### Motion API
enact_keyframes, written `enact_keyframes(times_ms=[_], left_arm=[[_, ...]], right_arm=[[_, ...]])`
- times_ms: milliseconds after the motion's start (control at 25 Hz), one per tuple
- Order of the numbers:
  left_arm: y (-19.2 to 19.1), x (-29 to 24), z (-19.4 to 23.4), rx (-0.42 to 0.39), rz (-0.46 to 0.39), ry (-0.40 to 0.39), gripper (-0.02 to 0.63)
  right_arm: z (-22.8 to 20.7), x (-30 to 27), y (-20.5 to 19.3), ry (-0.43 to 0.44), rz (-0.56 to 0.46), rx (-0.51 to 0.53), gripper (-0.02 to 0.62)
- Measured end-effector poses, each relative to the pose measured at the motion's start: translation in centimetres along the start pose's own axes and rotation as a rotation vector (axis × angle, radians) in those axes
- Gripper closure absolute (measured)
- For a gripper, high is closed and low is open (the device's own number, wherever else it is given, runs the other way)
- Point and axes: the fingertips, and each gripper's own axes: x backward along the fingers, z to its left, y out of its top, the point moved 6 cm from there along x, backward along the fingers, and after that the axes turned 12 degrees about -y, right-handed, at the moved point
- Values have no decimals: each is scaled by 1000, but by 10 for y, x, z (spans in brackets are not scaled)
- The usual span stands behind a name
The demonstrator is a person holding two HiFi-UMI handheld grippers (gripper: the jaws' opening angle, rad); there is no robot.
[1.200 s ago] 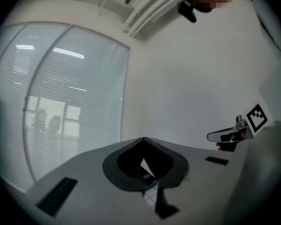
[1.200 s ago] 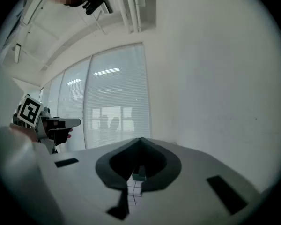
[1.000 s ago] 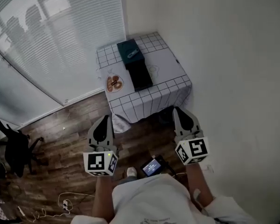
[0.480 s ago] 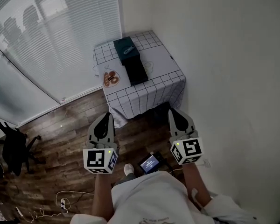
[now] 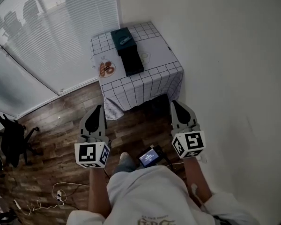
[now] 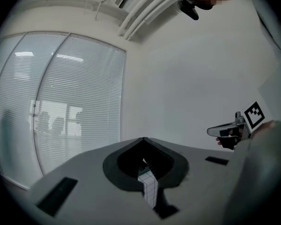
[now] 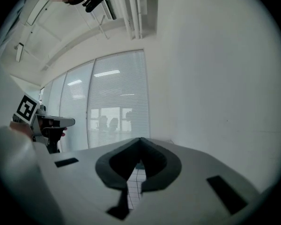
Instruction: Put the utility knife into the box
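A small table under a checked cloth point(image 5: 155, 76) stands in the room's corner, well ahead of both grippers. On it lie an open teal box point(image 5: 122, 37) with a small pale item inside and a black box part point(image 5: 132, 61) right behind it; I cannot make out the utility knife for certain. My left gripper point(image 5: 98, 108) and right gripper point(image 5: 175, 103) hang over the wooden floor in front of the table, both shut and empty. The left gripper's point(image 6: 144, 139) tips meet in its own view, as do the right gripper's point(image 7: 140, 138).
A round orange-brown plate point(image 5: 106, 69) lies at the table's left edge. The white wall point(image 5: 234, 78) runs close on the right and window blinds point(image 5: 42, 36) on the left. A black chair point(image 5: 13, 142) and loose cables point(image 5: 56, 196) sit on the floor at left. A small lit screen point(image 5: 148, 157) is by my waist.
The table has slid up and to the left in the head view. The left gripper has drifted a little left. Both grippers stay shut and empty.
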Motion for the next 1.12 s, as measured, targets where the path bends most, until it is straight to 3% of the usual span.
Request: enact_keyframes(times_ms=[400, 1120], left_arm=[[-4, -25, 16, 4, 1, -11, 600], [-12, -151, 127, 2, 21, -81, 600]], right_arm=[[2, -30, -7, 8, 22, 17, 589], [17, -178, -6, -44, 56, 43, 588]])
